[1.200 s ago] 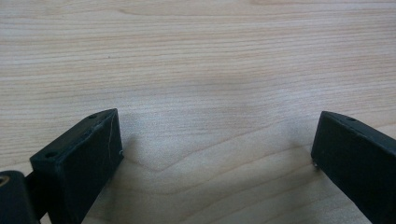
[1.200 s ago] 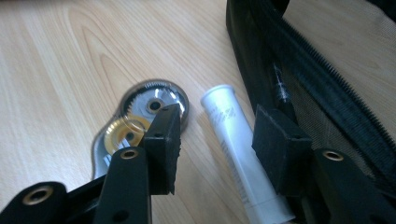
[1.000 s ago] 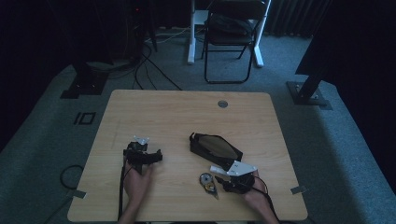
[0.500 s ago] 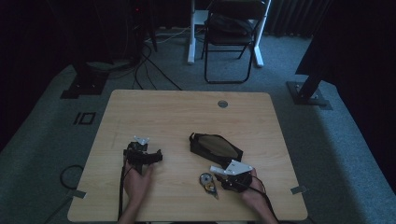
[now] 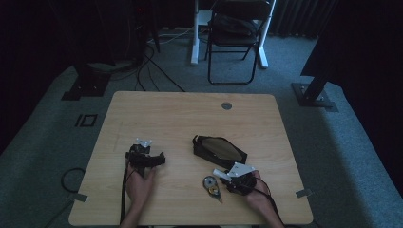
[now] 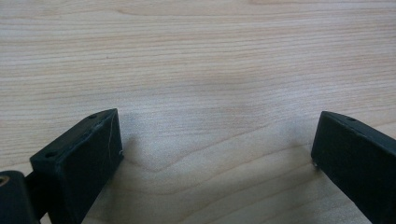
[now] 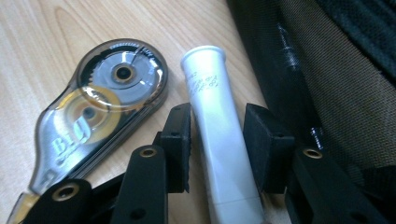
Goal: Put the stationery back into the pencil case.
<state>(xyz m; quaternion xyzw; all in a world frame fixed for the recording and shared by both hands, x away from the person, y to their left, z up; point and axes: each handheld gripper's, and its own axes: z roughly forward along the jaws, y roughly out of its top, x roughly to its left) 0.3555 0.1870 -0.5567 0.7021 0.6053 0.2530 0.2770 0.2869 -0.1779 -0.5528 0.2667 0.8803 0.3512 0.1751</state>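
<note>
Fingers (image 7: 180, 140) around white tube (image 7: 219, 126)

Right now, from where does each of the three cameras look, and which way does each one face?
High view: above the person's side, facing forward and down on the light wooden table; both hands enter from below.
Left gripper view: on the left gripper, facing bare tabletop between open jaws.
Right gripper view: on the right gripper, jaws around a white plastic tube.
Shared: the grey transparent correction-tape dispenser.
</note>
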